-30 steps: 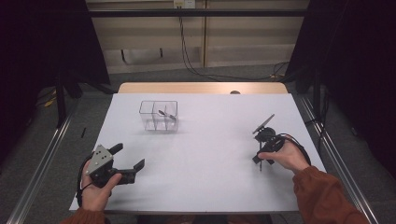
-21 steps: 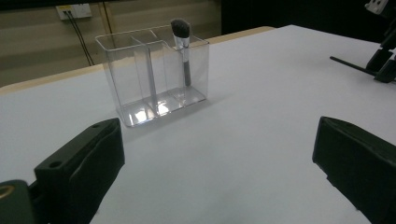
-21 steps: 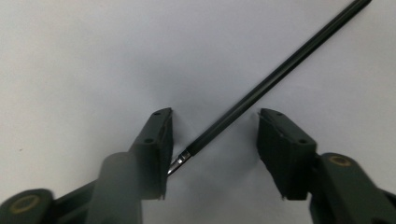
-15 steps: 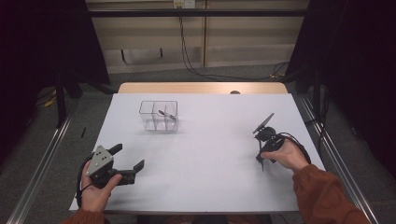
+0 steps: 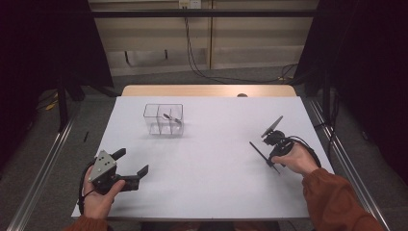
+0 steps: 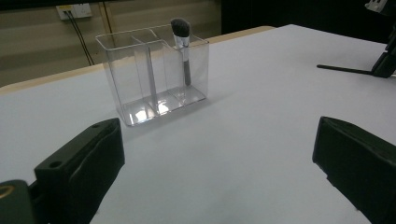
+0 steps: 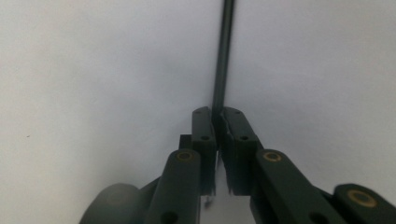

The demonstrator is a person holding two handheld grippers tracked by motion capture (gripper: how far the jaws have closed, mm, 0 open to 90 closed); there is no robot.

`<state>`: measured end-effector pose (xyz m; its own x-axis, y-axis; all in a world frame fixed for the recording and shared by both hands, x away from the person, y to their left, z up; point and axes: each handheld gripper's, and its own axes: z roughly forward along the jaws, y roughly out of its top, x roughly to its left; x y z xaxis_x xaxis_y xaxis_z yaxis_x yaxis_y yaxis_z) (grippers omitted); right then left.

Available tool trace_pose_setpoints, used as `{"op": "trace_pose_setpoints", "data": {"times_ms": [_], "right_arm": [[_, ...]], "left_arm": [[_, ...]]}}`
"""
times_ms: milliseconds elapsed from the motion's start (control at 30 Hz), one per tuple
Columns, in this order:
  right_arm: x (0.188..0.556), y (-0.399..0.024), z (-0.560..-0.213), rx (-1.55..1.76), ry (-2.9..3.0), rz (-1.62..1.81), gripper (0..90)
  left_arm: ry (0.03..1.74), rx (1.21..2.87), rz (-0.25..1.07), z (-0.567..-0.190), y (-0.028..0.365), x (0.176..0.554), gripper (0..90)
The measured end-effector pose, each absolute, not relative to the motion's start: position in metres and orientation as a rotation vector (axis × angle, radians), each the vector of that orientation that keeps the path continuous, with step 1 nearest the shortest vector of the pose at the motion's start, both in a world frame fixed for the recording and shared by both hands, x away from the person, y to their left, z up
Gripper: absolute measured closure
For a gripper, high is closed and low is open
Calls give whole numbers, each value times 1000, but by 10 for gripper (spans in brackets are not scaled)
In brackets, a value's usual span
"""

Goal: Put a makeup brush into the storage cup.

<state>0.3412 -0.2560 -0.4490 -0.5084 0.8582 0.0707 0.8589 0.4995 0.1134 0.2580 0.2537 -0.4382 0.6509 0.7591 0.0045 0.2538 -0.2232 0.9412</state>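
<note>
The right gripper (image 5: 273, 153) sits at about four o'clock on the white worktop (image 5: 211, 159), held low by the right hand (image 5: 294, 159), whose rust-sleeved forearm (image 5: 332, 202) comes in from the lower right corner. Its jaws have just been closing and now pinch a thin black stick (image 7: 222, 65), a brush handle by the look of it, which lies flat on the worktop and runs straight away from the jaws in the right gripper view.

At about eight o'clock the left hand (image 5: 98, 192) cradles the left gripper (image 5: 131, 166) just above the worktop, grey plate up, jaws spread wide with nothing between them.

At eleven o'clock stands a clear divided box (image 6: 154, 70) with a makeup brush (image 6: 183, 46) upright in one compartment.
</note>
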Motion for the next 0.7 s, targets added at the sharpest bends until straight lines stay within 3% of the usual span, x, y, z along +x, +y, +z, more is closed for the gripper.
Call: {"op": "trace_pose_setpoints", "data": {"times_ms": [700], "right_arm": [[337,-266,-444,-1584,-2685,-326,870]], "left_arm": [[816,1778,579,-438,253,259,22]]}}
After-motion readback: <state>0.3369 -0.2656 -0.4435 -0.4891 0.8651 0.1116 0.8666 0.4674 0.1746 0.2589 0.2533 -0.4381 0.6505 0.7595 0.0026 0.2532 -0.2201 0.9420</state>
